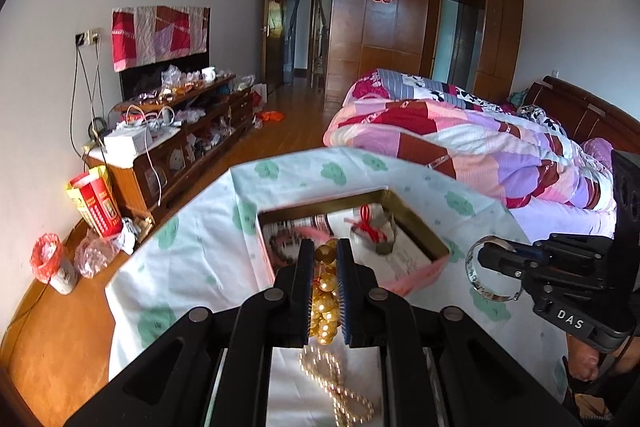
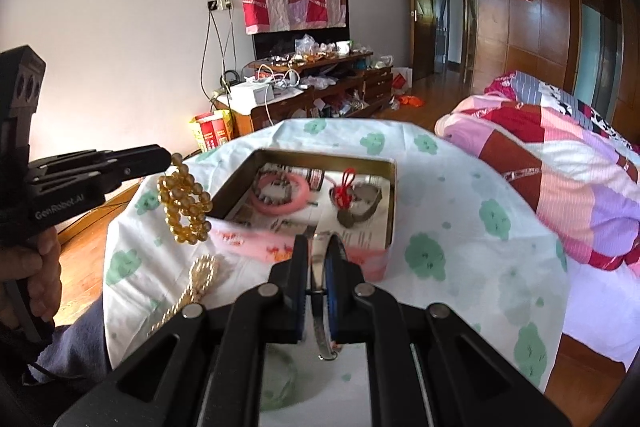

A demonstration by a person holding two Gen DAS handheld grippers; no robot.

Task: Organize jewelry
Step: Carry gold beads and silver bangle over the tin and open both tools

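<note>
Both claws are loaded for the drop: the left claw (image 1: 325, 259) is clamped on amber beads (image 2: 184, 201) just outside the tin's (image 2: 394, 195) left wall, and the right claw (image 2: 318, 255) grips a silver bangle (image 1: 490, 273) at its near wall (pearls (image 2: 196, 279) wait on the desk's near-left part). Next, I judge, carry each over the rim and release.

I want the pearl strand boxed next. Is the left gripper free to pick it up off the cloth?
Probably not yet: the left gripper is shut on the amber bead bracelet, though the pearl necklace lies uncovered on the cloth below it.
</note>
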